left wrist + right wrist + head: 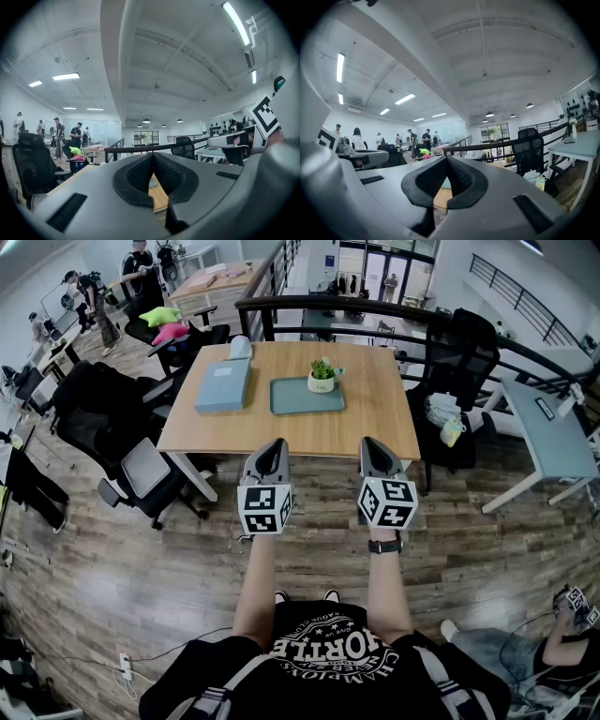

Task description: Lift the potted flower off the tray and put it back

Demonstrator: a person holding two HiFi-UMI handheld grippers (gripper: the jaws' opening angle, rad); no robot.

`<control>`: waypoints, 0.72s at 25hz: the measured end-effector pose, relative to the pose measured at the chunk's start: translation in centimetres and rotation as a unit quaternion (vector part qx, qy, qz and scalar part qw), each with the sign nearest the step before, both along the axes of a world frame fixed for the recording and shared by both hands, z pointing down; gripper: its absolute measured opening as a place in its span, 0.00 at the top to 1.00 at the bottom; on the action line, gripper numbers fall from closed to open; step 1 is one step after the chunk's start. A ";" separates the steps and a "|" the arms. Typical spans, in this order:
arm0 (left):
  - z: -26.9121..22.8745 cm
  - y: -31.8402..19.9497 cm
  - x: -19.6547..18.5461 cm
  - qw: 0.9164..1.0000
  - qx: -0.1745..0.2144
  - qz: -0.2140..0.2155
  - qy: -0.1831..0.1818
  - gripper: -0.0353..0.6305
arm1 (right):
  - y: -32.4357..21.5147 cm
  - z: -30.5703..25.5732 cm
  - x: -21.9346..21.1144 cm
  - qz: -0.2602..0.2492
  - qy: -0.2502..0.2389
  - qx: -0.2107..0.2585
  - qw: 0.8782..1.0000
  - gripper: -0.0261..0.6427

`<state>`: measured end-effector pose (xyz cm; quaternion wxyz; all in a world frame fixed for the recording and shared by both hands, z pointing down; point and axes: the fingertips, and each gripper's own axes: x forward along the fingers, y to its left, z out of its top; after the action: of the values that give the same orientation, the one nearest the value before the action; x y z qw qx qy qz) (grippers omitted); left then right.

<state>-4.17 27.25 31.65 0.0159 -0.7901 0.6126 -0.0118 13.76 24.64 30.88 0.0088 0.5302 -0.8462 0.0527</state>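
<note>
Left gripper (272,448): my jaws pressed together, nothing between them, held level at the near edge of the table (375,427). Right gripper (377,446): likewise closed and empty, alongside. Green tray (291,399): mid-table. Potted flower (322,376): upright on the tray's far right part, well apart from both grippers. Grey-blue case (223,385): left of the tray.

The potted flower (322,375), green sprigs in a white pot, is standing upright at the far right corner of the grey-green tray (306,397).
</note>
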 end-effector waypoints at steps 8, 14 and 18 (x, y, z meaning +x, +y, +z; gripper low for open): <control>-0.9 -1.0 3.5 1.000 0.006 0.000 -0.007 0.92 | -1.4 0.1 2.6 -0.013 -0.011 -0.023 1.000 0.93; -0.4 -1.0 6.2 1.000 0.001 -0.008 -0.007 0.92 | -1.5 1.0 5.0 -0.025 -0.010 -0.036 0.999 0.93; 1.2 -0.9 7.8 1.000 -0.013 -0.007 -0.011 0.92 | -1.4 2.3 6.1 -0.046 -0.025 -0.047 0.998 0.93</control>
<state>3.60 26.33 32.85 0.0123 -0.7860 0.6174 -0.0285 19.83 23.22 33.19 0.0151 0.4885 -0.8661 0.1046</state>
